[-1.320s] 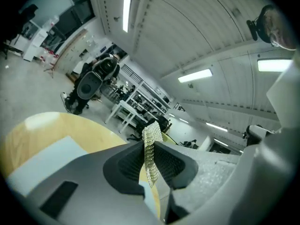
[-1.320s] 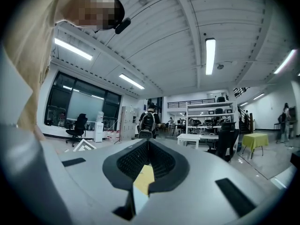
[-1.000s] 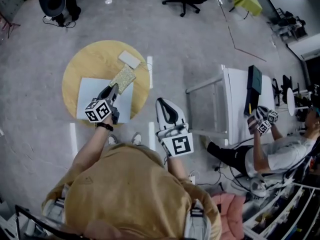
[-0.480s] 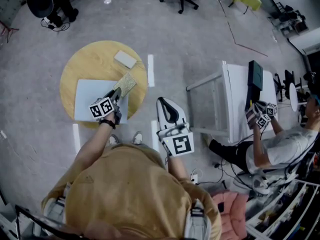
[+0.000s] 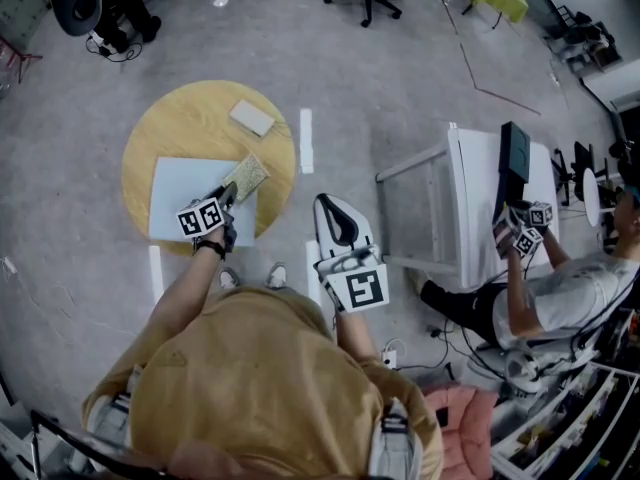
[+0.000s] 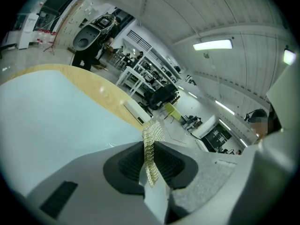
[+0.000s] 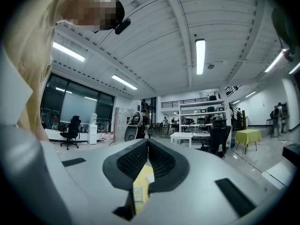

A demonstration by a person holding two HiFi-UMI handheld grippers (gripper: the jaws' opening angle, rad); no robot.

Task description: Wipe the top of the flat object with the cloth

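Cloth (image 5: 245, 176) nearer, over table's (image 5: 190, 118) pale sheet (image 5: 180, 200)

Cloth (image 5: 245, 176): yellowish, knobbly weave, one edge pinched tight in my left gripper (image 5: 227, 196), the rest over the far right corner of the flat object (image 5: 180, 203). Flat object: pale blue-white rectangular sheet, flat on the round wooden table (image 5: 180, 118).

You wear a mustard-tan shirt (image 5: 260, 368) with grey shoulder straps (image 5: 392, 438), a black wristband (image 5: 208, 252) and pale shoes (image 5: 275, 276). Your left gripper (image 5: 229, 193) and right gripper (image 5: 329, 206) are pale grey shells with black ribbed pads (image 7: 132, 161) — each carries a cube (image 5: 358, 289) of black-and-white square markers.
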